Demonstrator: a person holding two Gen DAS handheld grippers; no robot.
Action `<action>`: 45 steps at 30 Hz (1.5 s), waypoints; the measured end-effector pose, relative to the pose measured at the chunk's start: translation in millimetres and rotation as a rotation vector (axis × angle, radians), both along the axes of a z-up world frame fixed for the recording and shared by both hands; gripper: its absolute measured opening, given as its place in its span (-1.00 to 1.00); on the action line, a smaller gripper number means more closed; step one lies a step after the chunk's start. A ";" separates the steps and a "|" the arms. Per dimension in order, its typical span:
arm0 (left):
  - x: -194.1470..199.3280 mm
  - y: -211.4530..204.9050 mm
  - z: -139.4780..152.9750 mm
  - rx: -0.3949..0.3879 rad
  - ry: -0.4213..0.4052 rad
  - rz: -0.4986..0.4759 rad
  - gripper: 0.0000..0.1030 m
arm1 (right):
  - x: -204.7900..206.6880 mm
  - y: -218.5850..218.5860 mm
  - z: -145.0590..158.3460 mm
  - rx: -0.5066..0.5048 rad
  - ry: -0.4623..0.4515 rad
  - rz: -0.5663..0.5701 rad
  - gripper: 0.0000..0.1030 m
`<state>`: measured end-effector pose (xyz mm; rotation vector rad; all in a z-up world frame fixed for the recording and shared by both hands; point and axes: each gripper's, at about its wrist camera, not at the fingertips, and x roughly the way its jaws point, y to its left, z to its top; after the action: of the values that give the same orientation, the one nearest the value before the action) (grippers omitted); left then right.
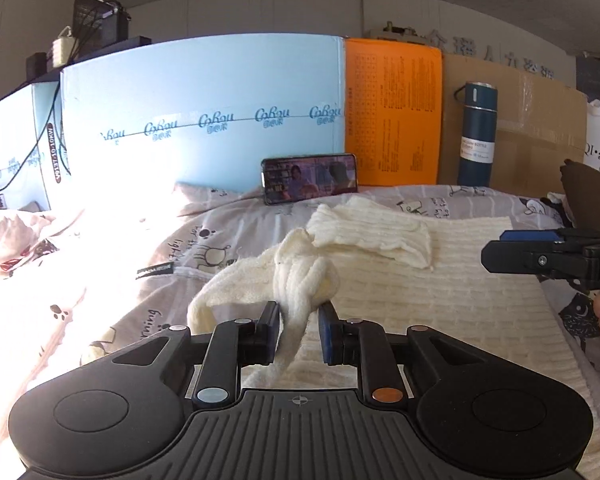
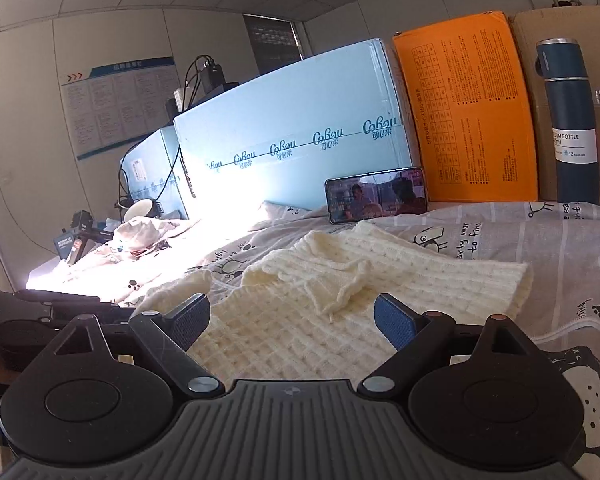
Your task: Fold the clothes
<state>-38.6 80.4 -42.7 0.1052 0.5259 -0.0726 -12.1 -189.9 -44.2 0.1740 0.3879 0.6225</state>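
A cream knitted sweater (image 2: 300, 320) lies spread on a printed bedsheet (image 2: 500, 232), in front of the phone (image 2: 376, 195) that leans on a light blue box (image 2: 292, 120). The left tool (image 1: 299, 332) has a bunched sleeve (image 1: 300, 280) of the sweater between its blue pads, which stand slightly apart on either side of the fabric, so I cannot tell whether they truly pinch it. The right tool (image 2: 292, 322) hangs over the sweater's near part with its fingers spread wide, holding nothing. Right of the phone stand an orange box (image 2: 468, 112) and a dark blue bottle (image 2: 572, 128).
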 end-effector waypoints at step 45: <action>-34.0 102.5 25.0 -0.022 -0.166 0.352 0.90 | 6.5 2.9 -6.5 -0.010 0.063 0.033 0.73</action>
<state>-72.6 182.9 -17.7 -0.0042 0.3712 0.2720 -5.6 -187.0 -50.7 0.1784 0.4558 0.6488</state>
